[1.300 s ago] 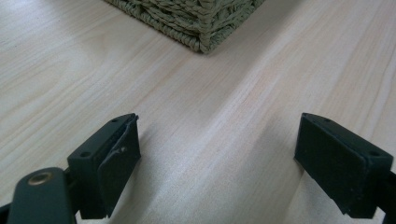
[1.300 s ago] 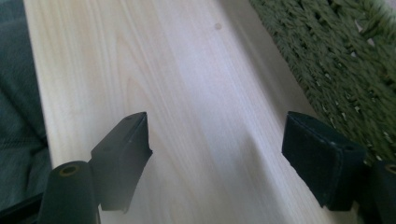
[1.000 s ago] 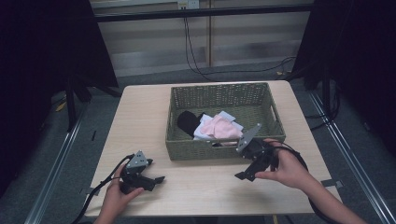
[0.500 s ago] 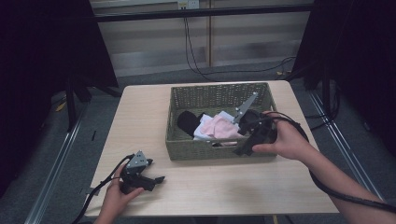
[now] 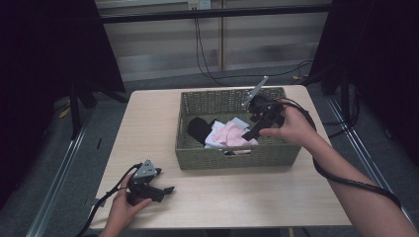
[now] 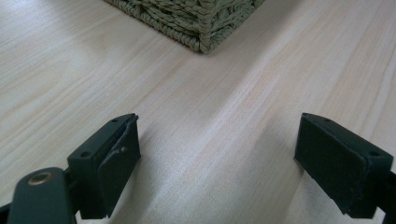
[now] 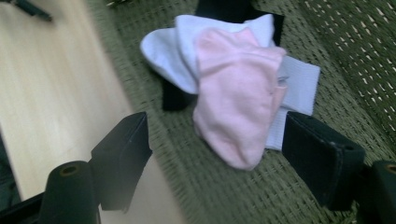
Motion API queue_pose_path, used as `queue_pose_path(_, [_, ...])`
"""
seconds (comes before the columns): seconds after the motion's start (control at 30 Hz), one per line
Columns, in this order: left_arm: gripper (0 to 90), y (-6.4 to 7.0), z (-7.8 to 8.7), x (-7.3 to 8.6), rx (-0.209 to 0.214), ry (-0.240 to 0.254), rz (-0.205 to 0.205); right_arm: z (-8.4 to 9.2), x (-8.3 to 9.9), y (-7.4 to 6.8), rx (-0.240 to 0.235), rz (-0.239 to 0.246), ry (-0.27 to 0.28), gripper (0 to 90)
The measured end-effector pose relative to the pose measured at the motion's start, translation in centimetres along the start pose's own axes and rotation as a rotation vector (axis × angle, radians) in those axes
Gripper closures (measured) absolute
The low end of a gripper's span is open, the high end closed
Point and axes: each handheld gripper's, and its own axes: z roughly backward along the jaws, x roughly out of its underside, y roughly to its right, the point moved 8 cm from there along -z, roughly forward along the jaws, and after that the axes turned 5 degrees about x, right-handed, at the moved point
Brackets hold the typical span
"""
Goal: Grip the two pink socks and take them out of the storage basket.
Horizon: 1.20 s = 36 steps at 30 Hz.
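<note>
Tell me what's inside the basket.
The basket holds a pink sock on top of white socks and a black one. Anything beneath the pile is covered.

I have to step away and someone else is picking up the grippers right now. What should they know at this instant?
Right gripper: open, holding nothing, poised over the woven basket, aimed at the pink sock.
Left gripper: open, holding nothing, resting low over the table near its front left, outside the basket.
Things: the pink sock lies on top of a small pile with white socks and a black one, all inside the basket.
Done: nothing is out of the basket.
Left: probably lower the right gripper, shut it on the pink sock and lift it out.
</note>
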Motion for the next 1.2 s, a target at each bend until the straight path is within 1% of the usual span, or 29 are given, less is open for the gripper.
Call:
queue_pose_path(0.03, [13.5,0.0,0.0,0.0,0.0,0.0,0.0,-1.0,0.0,0.9,0.006,-0.013,-0.011,22.8])
queue_pose_path(0.07, [13.5,0.0,0.0,0.0,0.0,0.0,0.0,-1.0,0.0,0.9,0.006,-0.013,-0.011,22.8])
queue_pose_path(0.1, [13.5,0.0,0.0,0.0,0.0,0.0,0.0,-1.5,0.0,1.3,0.007,-0.03,-0.015,22.9])
queue_pose_path(0.17, [13.5,0.0,0.0,0.0,0.0,0.0,-0.001,-3.3,0.4,2.2,0.012,-0.052,-0.041,23.0])
queue_pose_path(0.2, [13.5,0.0,0.0,0.0,0.0,0.0,-0.001,-3.3,0.4,2.2,0.012,-0.052,-0.041,23.0])
queue_pose_path(0.23, [13.5,0.0,0.0,0.0,0.0,0.0,0.0,-4.4,0.6,2.7,0.016,-0.06,-0.061,23.4])
queue_pose_path(0.27, [13.5,0.0,0.0,0.0,0.0,0.0,0.0,-4.4,0.6,2.7,0.016,-0.06,-0.061,23.4])
queue_pose_path(0.33, [13.5,0.0,0.0,0.0,0.0,0.0,0.0,-5.8,0.7,3.2,0.018,-0.085,-0.073,25.8])
queue_pose_path(0.47, [13.5,0.0,0.0,0.0,0.0,0.0,0.0,-7.1,0.7,3.5,0.016,-0.083,-0.074,30.2])
queue_pose_path(0.5, [13.5,0.0,0.0,0.0,0.0,0.0,0.0,-7.8,0.8,3.7,0.017,-0.088,-0.086,34.1])
queue_pose_path(0.53, [13.5,0.0,0.0,0.0,0.0,0.0,0.0,-7.8,0.8,3.7,0.017,-0.088,-0.086,34.1])
queue_pose_path(0.57, [13.5,0.0,0.0,0.0,0.0,0.0,0.0,-8.3,0.8,4.0,0.035,-0.085,-0.089,39.7])
queue_pose_path(0.67, [13.5,0.0,0.0,0.0,0.0,0.0,0.0,-8.8,0.9,4.4,0.042,-0.099,-0.101,42.8])
queue_pose_path(0.7, [13.5,0.0,0.0,0.0,0.0,0.0,0.0,-9.1,0.9,4.8,0.038,-0.114,-0.1,46.6])
queue_pose_path(0.73, [13.5,0.0,0.0,0.0,0.0,0.0,0.0,-9.1,0.9,4.8,0.038,-0.114,-0.1,46.6])
queue_pose_path(0.77, [13.5,0.0,0.0,0.0,0.0,0.0,0.0,-9.4,0.9,5.1,0.038,-0.131,-0.097,49.2])
queue_pose_path(0.8, [13.5,0.0,0.0,0.0,0.0,0.0,0.0,-9.4,0.9,5.1,0.038,-0.131,-0.097,49.2])
queue_pose_path(0.83, [13.5,0.0,0.0,0.0,0.0,0.0,0.0,-9.7,0.9,5.2,0.027,-0.133,-0.098,52.8])
queue_pose_path(0.87, [13.5,0.0,0.0,0.0,0.0,0.0,0.0,-9.7,0.9,5.2,0.027,-0.133,-0.098,52.8])
queue_pose_path(0.9, [13.5,0.0,0.0,0.0,0.0,0.0,0.0,-10.0,1.0,5.2,0.015,-0.13,-0.107,56.8])
queue_pose_path(0.93, [13.5,0.0,0.0,0.0,0.0,0.0,0.0,-10.0,1.0,5.2,0.015,-0.13,-0.107,56.8])
queue_pose_path(0.97, [13.5,0.0,0.0,0.0,0.0,0.0,0.0,-10.3,1.0,5.0,0.002,-0.122,-0.123,66.0])
queue_pose_path(1.0, [13.5,0.0,0.0,0.0,0.0,0.0,0.0,-10.3,1.0,5.0,0.002,-0.122,-0.123,66.0])
queue_pose_path(1.03, [13.5,0.0,0.0,0.0,0.0,0.0,0.0,-10.5,1.0,4.6,-0.024,-0.11,-0.136,68.9])
queue_pose_path(1.07, [13.5,0.0,0.0,0.0,0.0,0.0,0.0,-10.5,1.0,4.6,-0.024,-0.11,-0.136,68.9])
queue_pose_path(1.1, [13.5,0.0,0.0,0.0,0.0,0.0,0.0,-10.7,1.2,4.3,-0.021,-0.09,-0.159,79.6])
queue_pose_path(1.13, [13.5,0.0,0.0,0.0,0.0,0.0,0.0,-10.7,1.2,4.3,-0.021,-0.09,-0.159,79.6])
queue_pose_path(1.17, [13.5,0.0,0.0,0.0,0.0,0.0,0.0,-10.7,1.3,4.2,-0.022,-0.083,-0.17,88.7])
queue_pose_path(1.2, [13.5,0.0,0.0,0.0,0.0,0.0,0.0,-10.7,1.3,4.2,-0.022,-0.083,-0.17,88.7])
